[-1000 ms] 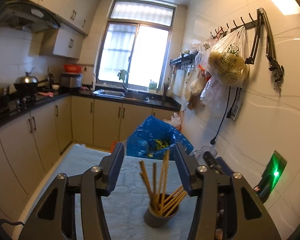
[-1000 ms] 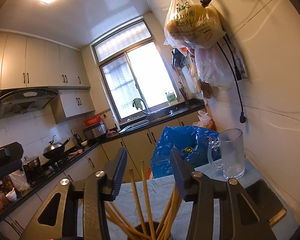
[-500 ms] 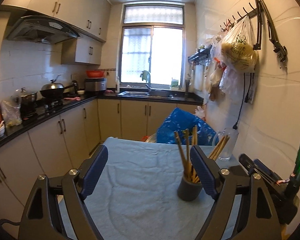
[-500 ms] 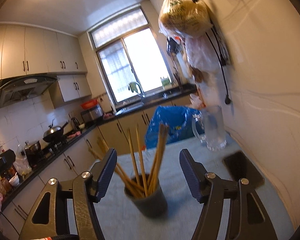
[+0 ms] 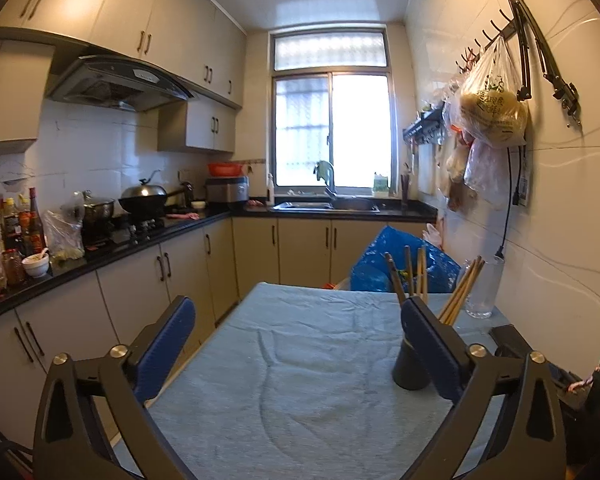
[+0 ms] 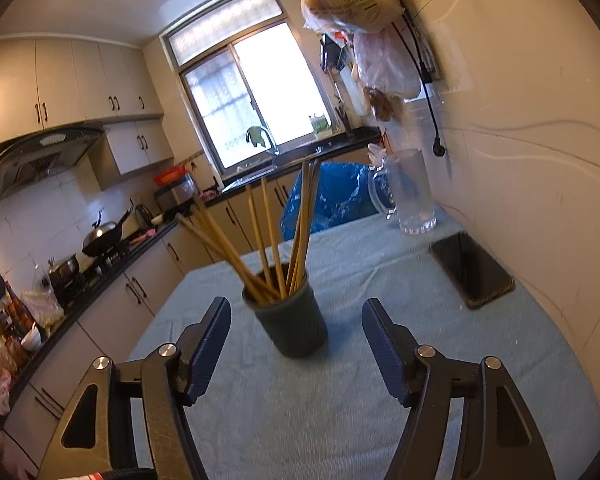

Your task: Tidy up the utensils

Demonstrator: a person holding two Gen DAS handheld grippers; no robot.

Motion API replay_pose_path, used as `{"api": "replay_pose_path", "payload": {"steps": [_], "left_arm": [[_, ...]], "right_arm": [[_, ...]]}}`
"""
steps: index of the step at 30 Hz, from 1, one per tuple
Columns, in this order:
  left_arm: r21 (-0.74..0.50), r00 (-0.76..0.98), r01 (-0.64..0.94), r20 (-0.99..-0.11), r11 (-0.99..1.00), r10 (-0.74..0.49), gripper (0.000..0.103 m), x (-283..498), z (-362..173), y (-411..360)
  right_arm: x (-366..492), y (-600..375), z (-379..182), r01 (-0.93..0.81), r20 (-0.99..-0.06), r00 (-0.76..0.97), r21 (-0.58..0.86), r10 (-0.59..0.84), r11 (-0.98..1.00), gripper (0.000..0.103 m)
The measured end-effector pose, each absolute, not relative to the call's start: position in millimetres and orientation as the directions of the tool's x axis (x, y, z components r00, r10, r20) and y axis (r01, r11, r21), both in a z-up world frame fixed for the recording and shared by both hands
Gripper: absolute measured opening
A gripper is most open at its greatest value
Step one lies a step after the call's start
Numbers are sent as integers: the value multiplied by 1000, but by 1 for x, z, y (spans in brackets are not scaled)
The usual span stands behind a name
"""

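Both tongs are spread wide and hold nothing. The right tongs (image 6: 296, 322) hang above the bench (image 6: 380, 420), with the dark cup (image 6: 290, 322) of wooden chopsticks (image 6: 272, 240) standing just ahead between their tips, untouched. The left tongs (image 5: 298, 320) have that cup behind their right finger.

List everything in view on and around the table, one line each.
chopsticks: a bundle, count unclear, tan wood, standing in the cup
cup: 1, dark grey, mid-table
table cloth: 1, pale blue, covering the table
glass mug: 1, clear, far right corner by the wall
phone: 1, black, flat at right edge
blue bag: 1, beyond the table's far end
hanging bags: several, translucent, wall hooks
left gripper: open, holding nothing
right gripper: open, either side of the cup, not touching
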State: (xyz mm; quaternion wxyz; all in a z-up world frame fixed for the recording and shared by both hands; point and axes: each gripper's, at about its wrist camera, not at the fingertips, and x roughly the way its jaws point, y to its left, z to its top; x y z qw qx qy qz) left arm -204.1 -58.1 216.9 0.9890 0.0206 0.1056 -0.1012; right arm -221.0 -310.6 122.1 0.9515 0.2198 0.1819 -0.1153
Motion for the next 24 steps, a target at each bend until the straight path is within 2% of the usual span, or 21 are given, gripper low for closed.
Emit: {"api": "replay_pose_path", "payload": {"steps": [9, 17, 24], "left_arm": [[8, 952, 181, -254, 983, -174, 103, -204, 205, -54], [-81, 910, 191, -358, 978, -208, 103, -190, 191, -49], [-27, 911, 166, -377, 986, -164, 103, -189, 184, -52]], "right_arm": [[-223, -302, 108, 295, -427, 897, 379, -118, 877, 74], [-227, -301, 105, 301, -439, 891, 381, -115, 874, 74], [-227, -294, 106, 294, -443, 890, 375, -109, 879, 76]]}}
